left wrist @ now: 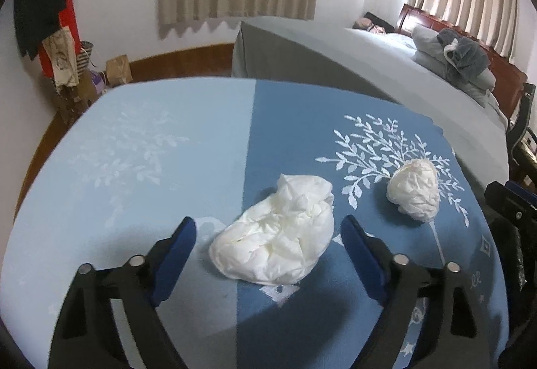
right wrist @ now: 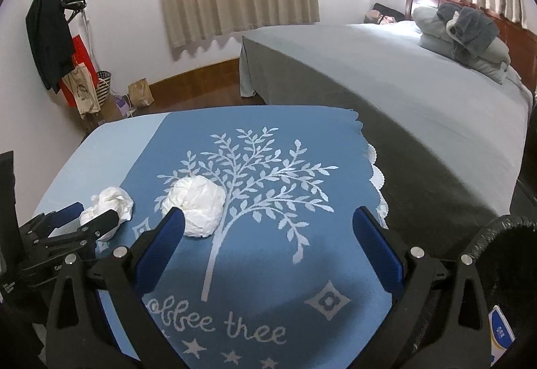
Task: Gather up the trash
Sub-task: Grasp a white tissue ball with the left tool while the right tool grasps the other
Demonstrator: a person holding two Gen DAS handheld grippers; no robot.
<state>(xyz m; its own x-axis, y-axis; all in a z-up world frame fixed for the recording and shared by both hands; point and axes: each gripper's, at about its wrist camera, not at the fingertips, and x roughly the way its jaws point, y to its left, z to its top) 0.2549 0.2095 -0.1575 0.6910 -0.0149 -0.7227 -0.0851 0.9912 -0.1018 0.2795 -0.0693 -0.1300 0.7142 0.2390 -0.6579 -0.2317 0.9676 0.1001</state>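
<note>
Reaching for the first piece of trash, by the look of it. Left gripper (left wrist: 268, 234) spread wide around the flatter paper wad (left wrist: 273, 234), blue pads either side and clear of it, nothing held. Right gripper (right wrist: 268, 221) also wide open and empty, hanging over the tree print on the blue tablecloth (right wrist: 268, 268), with the rounder paper wad (right wrist: 196, 206) at about ten o'clock off its left pad, just beside that pad, contact unclear.

Next move, judged from this: close the left pads on the flatter wad until it crumples and lifts; swing the right gripper toward ten o'clock to straddle the rounder wad before closing.

Left wrist view: flatter wad dead centre between the pads, rounder wad (left wrist: 414, 189) at two o'clock, well apart; only a dark edge of the right tool at three o'clock. Right wrist view: left gripper (right wrist: 90, 218) from the side at nine o'clock, flatter wad (right wrist: 110, 201) in its span; also a black-lined bin rim (right wrist: 486, 234) at four o'clock, likely the drop spot, hardly seen in the other view. Bed (right wrist: 402, 84) behind in both.
</note>
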